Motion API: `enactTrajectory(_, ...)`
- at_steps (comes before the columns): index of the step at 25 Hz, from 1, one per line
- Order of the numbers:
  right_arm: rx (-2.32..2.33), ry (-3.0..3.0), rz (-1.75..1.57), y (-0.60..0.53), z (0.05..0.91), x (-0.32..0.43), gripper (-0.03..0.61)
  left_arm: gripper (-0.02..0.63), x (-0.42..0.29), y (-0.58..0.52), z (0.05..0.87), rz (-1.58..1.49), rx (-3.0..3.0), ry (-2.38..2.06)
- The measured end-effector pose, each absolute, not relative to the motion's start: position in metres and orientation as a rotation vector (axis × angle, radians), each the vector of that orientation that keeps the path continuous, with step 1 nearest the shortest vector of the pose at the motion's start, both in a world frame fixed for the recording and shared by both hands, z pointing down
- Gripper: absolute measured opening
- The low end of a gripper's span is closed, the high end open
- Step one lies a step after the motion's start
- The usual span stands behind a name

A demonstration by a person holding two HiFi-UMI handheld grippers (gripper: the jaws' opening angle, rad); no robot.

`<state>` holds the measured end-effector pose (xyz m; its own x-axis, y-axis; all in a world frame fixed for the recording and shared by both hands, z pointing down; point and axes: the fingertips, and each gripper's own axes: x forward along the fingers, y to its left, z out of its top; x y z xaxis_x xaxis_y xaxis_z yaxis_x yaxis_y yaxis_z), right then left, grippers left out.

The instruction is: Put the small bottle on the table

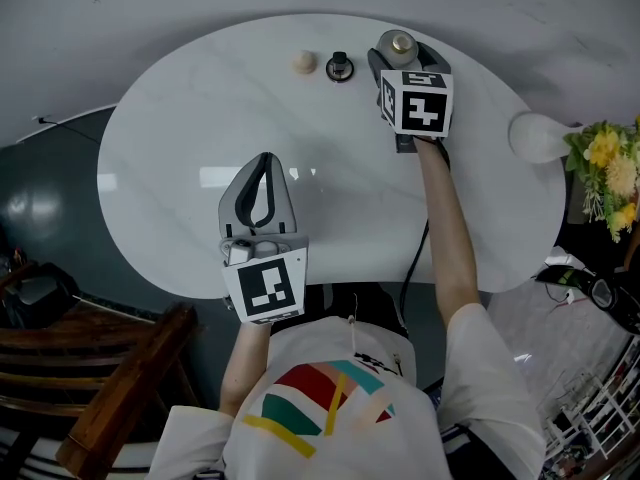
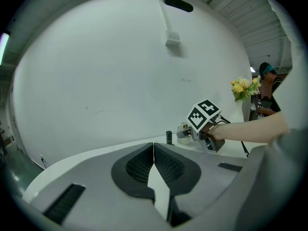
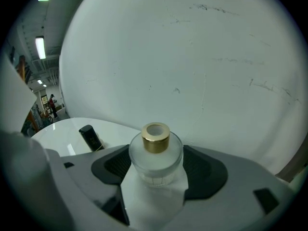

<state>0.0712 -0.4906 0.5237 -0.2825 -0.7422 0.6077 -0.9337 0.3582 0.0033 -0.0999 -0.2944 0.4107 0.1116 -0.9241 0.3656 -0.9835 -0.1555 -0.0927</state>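
Gripping bottle [image 3: 155,150] upright between jaws of right claw [image 3: 156,167], gold cap up, with tabletop [image 1: 170,148] beneath. Leaving black vial [image 3: 90,137] untouched, left of that claw. Holding left claw [image 2: 154,153] fully closed, empty, jaws touching.

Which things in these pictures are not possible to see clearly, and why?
- Base of the bottle: right gripper view, hidden by its body and the right claw, so contact with the table is unclear.
- The beige round object: head view, too small to identify.
- Label of the dark container: head view, too small.
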Motion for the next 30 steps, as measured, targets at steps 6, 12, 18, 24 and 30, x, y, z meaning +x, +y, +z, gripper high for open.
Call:
enactTrajectory(6, 1.475, -2.139, 0.443, -0.479, 0.497, 0.075, 0.328, 0.018, -0.097, -0.284, 0.399, 0.509, 2.221, -1.924)
enactTrajectory(12, 1.510, -2.193, 0.393, -0.457, 0.451, 0.077, 0.328, 0.018, -0.098, -0.279, 0.373, 0.460, 2.241, -1.956)
enactTrajectory(18, 1.609, -2.288, 0.267, -0.430, 0.376, 0.075, 0.270, 0.018, -0.088, -0.273, 0.343, 0.380, 2.305, -1.964)
enactTrajectory(24, 1.796, -2.382, 0.184, -0.390, 0.300, 0.080, 0.227, 0.018, -0.090, -0.272, 0.306, 0.261, 2.357, -2.047)
enactTrajectory(30, 1.798, -2.483, 0.083, -0.344, 0.252, 0.064, 0.092, 0.018, -0.096, -0.259, 0.267, 0.200, 2.421, -2.093)
